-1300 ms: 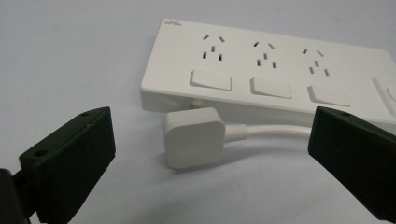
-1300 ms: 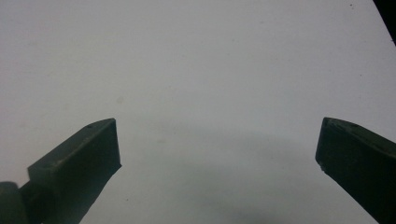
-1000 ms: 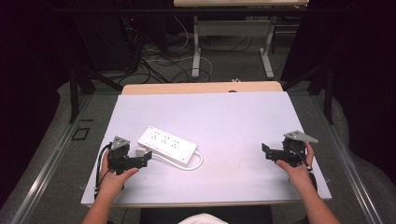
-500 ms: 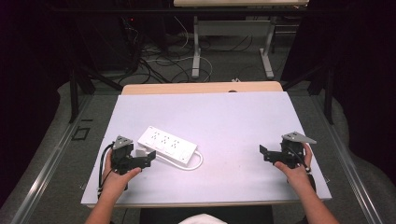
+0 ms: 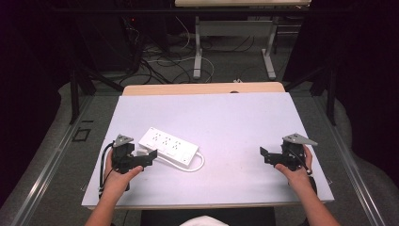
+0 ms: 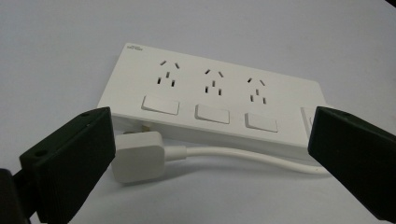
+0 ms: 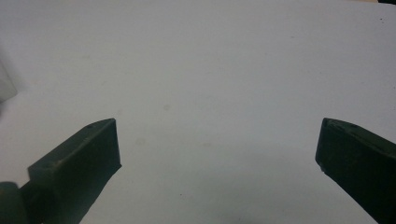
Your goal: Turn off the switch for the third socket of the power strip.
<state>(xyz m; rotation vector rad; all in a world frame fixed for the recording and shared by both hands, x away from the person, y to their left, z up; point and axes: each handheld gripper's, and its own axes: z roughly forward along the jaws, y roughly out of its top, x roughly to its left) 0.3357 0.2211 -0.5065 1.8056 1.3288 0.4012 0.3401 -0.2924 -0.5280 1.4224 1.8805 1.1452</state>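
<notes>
The white table (image 5: 235, 117) carries a smooth white plastic 3-socket power strip (image 6: 210, 98), its long axis running across the left gripper (image 6: 210, 154), just ahead of the wide-open jaws. The rounded plug (image 6: 138, 156) lies nearest. The right gripper (image 5: 264, 157) (also released) sits well apart.

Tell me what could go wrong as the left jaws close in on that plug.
The plug lies tight against the power strip, so the open left gripper may nudge the strip or pinch its edge instead. The cord loops alongside and could get dragged. The right gripper sits far off, unable to steady anything.
</notes>
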